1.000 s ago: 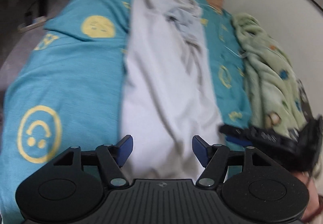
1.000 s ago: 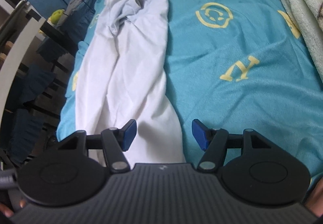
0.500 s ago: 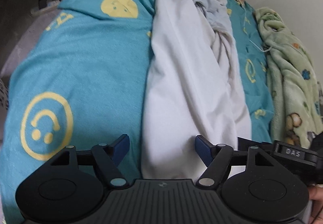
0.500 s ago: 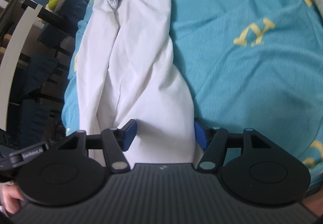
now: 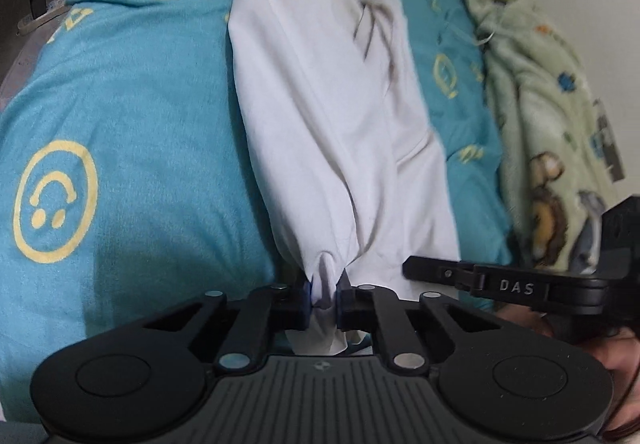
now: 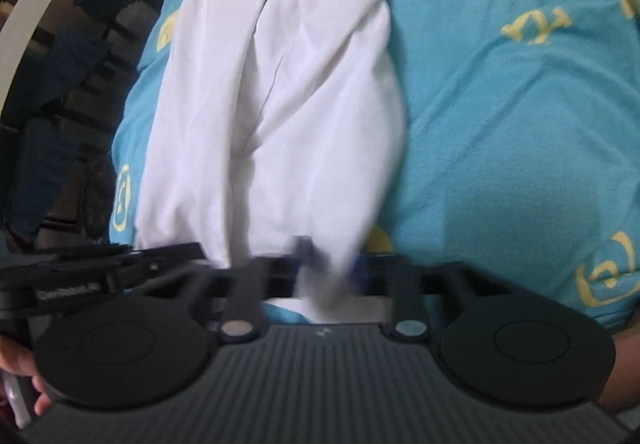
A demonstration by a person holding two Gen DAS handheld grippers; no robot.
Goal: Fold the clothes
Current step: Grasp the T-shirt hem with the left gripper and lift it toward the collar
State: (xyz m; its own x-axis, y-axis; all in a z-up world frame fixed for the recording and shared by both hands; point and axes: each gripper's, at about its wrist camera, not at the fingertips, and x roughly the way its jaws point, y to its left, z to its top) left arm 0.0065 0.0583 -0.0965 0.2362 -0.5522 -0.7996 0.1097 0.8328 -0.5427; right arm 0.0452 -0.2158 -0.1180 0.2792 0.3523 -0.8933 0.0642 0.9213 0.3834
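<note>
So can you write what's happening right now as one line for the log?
left gripper: closing on white garment hem | right gripper: closing on same hem | garment: on teal blanket

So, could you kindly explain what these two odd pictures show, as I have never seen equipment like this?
No robot here: a person holds a two-finger gripper in each hand, and each carries a wide-angle camera looking along its fingers. One picture comes from the left gripper, the other from the right gripper; the black shape at the bottom of each is the tool itself. A white garment lies stretched along a teal bedspread with yellow smiley prints, and a green fleece blanket lies beside it. Both grippers' jaws are closing on the garment's near edge, cloth bunched between the pads, though the right view is blurred.
</note>
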